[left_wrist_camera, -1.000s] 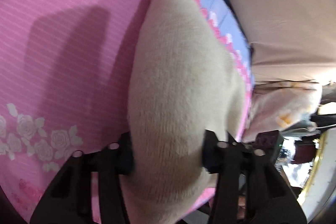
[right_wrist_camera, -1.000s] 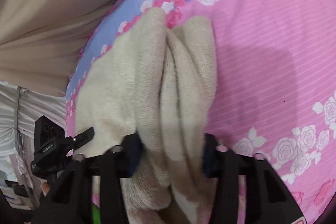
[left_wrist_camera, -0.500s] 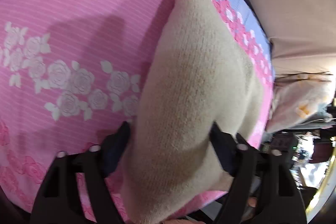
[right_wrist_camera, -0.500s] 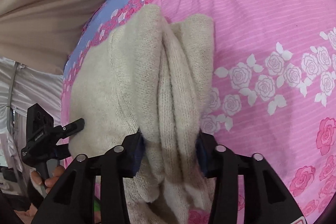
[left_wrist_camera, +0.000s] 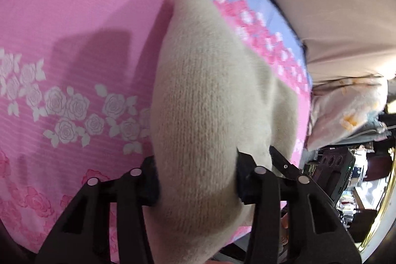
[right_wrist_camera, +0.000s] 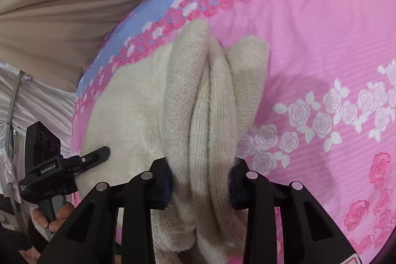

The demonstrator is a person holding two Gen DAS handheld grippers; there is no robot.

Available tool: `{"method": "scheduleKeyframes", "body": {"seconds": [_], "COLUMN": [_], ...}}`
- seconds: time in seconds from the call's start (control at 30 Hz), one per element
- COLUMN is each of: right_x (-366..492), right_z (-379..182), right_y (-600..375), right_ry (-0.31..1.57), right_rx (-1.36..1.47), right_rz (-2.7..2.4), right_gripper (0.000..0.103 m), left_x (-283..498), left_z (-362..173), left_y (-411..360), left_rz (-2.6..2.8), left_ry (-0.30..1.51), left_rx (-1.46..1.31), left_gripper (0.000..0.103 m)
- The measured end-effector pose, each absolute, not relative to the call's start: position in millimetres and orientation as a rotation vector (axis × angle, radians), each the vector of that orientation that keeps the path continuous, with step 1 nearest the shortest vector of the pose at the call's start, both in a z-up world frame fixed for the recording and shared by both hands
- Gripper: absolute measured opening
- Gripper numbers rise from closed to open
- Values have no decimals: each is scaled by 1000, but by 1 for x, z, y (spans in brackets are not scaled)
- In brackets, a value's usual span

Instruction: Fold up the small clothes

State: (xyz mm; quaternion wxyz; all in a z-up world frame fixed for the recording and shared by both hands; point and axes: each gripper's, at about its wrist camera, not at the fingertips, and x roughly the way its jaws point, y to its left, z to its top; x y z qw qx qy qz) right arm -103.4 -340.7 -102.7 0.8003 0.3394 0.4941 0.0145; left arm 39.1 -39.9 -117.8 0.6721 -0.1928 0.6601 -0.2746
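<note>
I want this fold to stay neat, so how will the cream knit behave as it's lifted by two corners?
The knit is probably floppy: it bunches into soft ridges between the right gripper's closing jaws. It likely sags between grips, since its middle drapes onto the pink sheet. It seems unlikely to slip; the left gripper's closing jaws pinch fuzzy fabric.

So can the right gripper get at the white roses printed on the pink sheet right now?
Probably not yet. The right gripper is closing on bunched folds of the cream knit garment; the white roses lie uncovered beside it, but the jaws are full.
</note>
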Motion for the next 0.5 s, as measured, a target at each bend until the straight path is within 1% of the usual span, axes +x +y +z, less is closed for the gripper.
{"method": "scheduleKeyframes", "body": {"seconds": [0.27, 0.47, 0.5], "right_x": [-106, -89, -87], "right_z": [-11, 81, 98], "right_y": [-328, -290, -280], "right_ry": [900, 734, 703], "right_rx": [673, 543, 522], "right_rz": [74, 140, 161], "right_gripper": [32, 33, 33], "left_x": [40, 44, 47], "left_z": [-10, 74, 85], "left_y": [-23, 9, 6], "left_rz": [-751, -815, -818], "left_ry": [1251, 1037, 1007], "left_rx": [-369, -339, -334], "left_gripper": [42, 42, 42]}}
